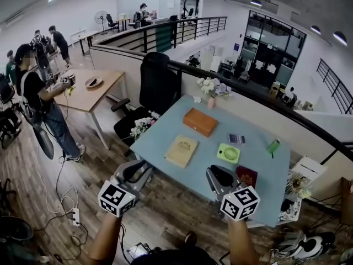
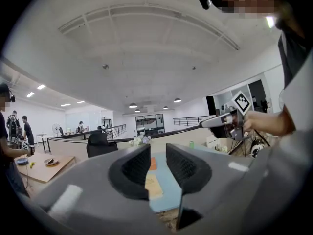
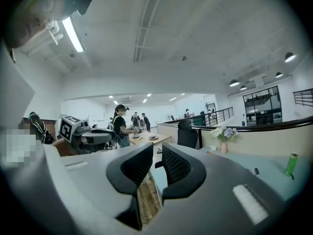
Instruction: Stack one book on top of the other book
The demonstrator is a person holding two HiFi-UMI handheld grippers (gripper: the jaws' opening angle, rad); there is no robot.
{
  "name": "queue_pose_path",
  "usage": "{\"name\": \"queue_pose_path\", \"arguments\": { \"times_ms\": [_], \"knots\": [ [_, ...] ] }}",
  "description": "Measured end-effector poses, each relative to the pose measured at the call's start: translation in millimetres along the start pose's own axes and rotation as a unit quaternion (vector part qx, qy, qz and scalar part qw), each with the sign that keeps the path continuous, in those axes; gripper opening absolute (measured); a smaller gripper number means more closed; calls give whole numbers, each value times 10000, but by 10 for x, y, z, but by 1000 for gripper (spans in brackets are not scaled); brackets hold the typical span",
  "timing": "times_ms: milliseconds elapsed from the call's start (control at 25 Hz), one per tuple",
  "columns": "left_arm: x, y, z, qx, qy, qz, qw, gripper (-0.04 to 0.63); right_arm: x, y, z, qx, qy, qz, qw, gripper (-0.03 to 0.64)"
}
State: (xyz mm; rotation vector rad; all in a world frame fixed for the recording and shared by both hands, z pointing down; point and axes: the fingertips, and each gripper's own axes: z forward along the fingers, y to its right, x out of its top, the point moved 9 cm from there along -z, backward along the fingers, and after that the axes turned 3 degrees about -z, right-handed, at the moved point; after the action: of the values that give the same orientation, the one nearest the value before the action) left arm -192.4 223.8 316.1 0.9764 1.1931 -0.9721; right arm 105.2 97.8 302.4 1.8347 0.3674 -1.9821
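Two books lie apart on the light blue table [image 1: 259,148]: an orange-brown book [image 1: 200,121] toward the back and a tan book [image 1: 181,150] nearer the front-left edge. My left gripper [image 1: 140,170] hovers level just off the table's front-left edge, jaws shut and holding nothing. In the left gripper view [image 2: 157,168] the tan book [image 2: 154,186] and the orange-brown book [image 2: 153,163] show through the narrow slit between the pads. My right gripper [image 1: 217,175] is over the table's front edge, shut and holding nothing; its own view [image 3: 156,166] looks across the table's left corner.
On the table sit a green mini fan [image 1: 228,153], a dark red booklet [image 1: 246,176], a small calculator [image 1: 236,138], a green bottle [image 1: 273,146] and a flower vase [image 1: 212,95]. A black office chair [image 1: 156,84] stands at the table's left end. People stand by a wooden desk [image 1: 94,90].
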Motion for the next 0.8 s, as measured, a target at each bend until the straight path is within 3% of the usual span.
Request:
{"name": "queue_pose_path", "arguments": {
  "times_ms": [560, 800],
  "knots": [
    [74, 131, 666, 667, -201, 77, 9975, 127, 31, 964, 387, 691, -25, 66, 9976, 38],
    [56, 208, 954, 739, -270, 36, 9969, 127, -10, 1272, 445, 806, -82, 100, 9967, 38]
  ]
}}
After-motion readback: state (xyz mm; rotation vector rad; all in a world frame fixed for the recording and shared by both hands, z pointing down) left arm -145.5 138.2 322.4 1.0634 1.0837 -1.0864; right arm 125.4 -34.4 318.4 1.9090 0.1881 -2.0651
